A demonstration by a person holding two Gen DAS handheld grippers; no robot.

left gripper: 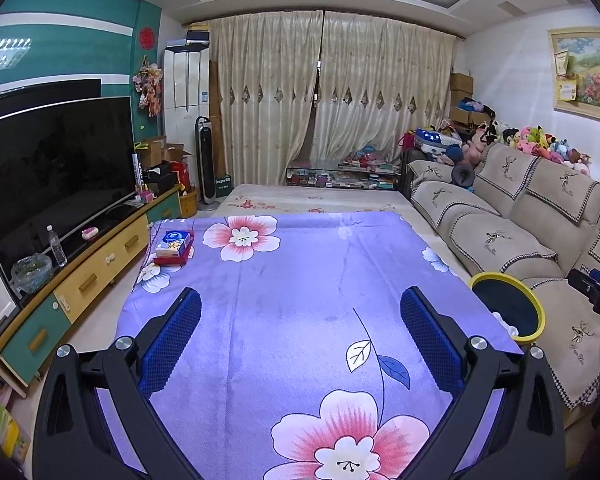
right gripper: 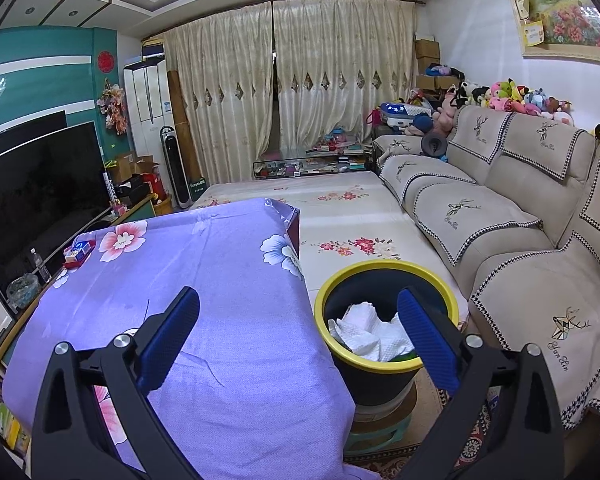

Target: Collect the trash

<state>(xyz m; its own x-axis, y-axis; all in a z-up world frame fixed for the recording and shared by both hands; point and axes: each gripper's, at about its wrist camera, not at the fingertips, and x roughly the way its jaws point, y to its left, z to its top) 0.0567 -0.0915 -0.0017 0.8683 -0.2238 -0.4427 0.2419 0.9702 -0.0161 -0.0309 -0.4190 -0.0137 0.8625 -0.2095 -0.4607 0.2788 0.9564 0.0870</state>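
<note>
While both grippers hang above a table draped in a purple flowered cloth (left gripper: 284,300), neither one holds anything. The left gripper (left gripper: 300,320) has its blue-padded fingers (left gripper: 172,344) spread wide, with only bare cloth showing between them. The right gripper (right gripper: 298,320) is spread just as wide; its left finger sits over the cloth (right gripper: 204,304) and its right finger (right gripper: 428,340) reaches across the near side of the bin's rim.

The trash bin (right gripper: 384,376) is a dark bucket with a yellow rim, standing just beside the right edge of the table, between the table and the sofa (right gripper: 512,240). It rests on a stacked base, of which a pale layer and a green stool (right gripper: 380,432) show beneath it. Inside it lie crumpled white paper towels (right gripper: 364,328), with a bit of something green under them. In the left wrist view the same bin (left gripper: 536,312) shows only partly past the table's edge, with a sliver of white paper at its bottom right.

On the far left corner of the table a tissue box (left gripper: 174,242) with a blue top sits in a red tray (left gripper: 172,260). To the left of the table, a television (left gripper: 56,176) stands on a long cabinet with yellow and green drawers (left gripper: 100,268), where a water bottle (left gripper: 57,246) stands upright. Cream curtains (left gripper: 324,96) cover the far wall, and soft toys (left gripper: 536,140) crowd the top of the sofa back.
</note>
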